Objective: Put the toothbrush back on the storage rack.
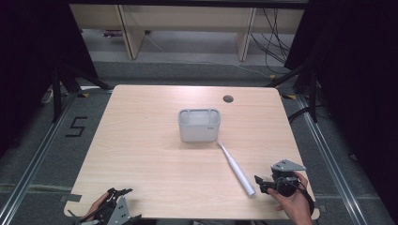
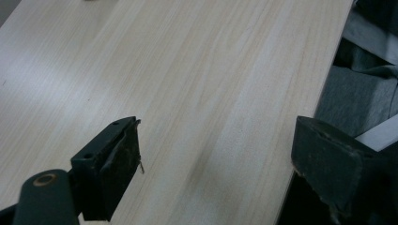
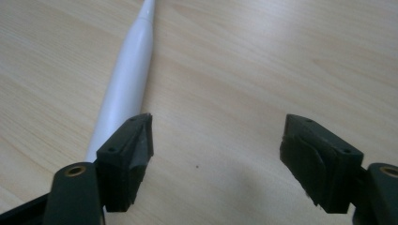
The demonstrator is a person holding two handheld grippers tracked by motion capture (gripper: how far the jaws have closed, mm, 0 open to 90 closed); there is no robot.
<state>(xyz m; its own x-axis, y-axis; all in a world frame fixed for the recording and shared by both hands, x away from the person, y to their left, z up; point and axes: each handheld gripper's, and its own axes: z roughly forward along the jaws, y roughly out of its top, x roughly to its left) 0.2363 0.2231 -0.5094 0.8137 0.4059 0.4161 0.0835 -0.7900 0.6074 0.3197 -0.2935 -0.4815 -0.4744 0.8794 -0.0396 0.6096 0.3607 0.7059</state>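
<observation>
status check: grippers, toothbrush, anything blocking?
Left hand-held gripper open, at table's near edge. Right hand-held gripper open, empty, beside the toothbrush handle end. Toothbrush flat on table, head near grey holder. Nothing in the way.

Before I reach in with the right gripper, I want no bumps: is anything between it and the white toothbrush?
Nothing visible. The right gripper sits open beside the handle end of the toothbrush, with bare table between them. The grey holder stands farther back, past the brush head.

white electric toothbrush [image 1: 235,168], lying flat (diagonal)
</observation>
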